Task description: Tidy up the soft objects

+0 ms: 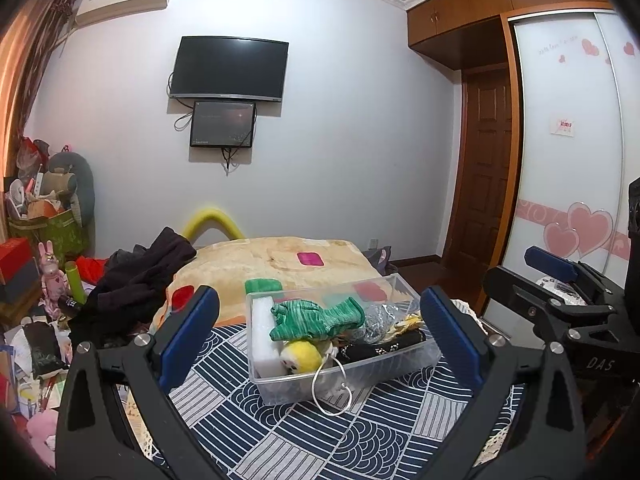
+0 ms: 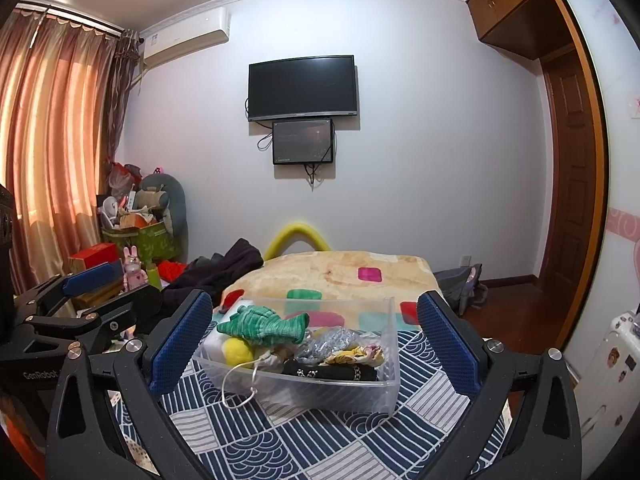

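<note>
while the clear bin (image 1: 344, 376) sits on the patterned cloth (image 1: 320, 432), a green knit toy (image 1: 316, 318) lies on top inside. the left gripper (image 1: 318, 338) and right gripper (image 2: 314, 338) are both spread wide, holding nothing.

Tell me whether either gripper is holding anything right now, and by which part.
Nothing is held. The left gripper and right gripper are both open and empty, short of the clear plastic bin of soft things.

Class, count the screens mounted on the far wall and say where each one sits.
2. The large dark television hangs high on the wall; the smaller screen sits directly beneath it, with cables hanging below.
</note>
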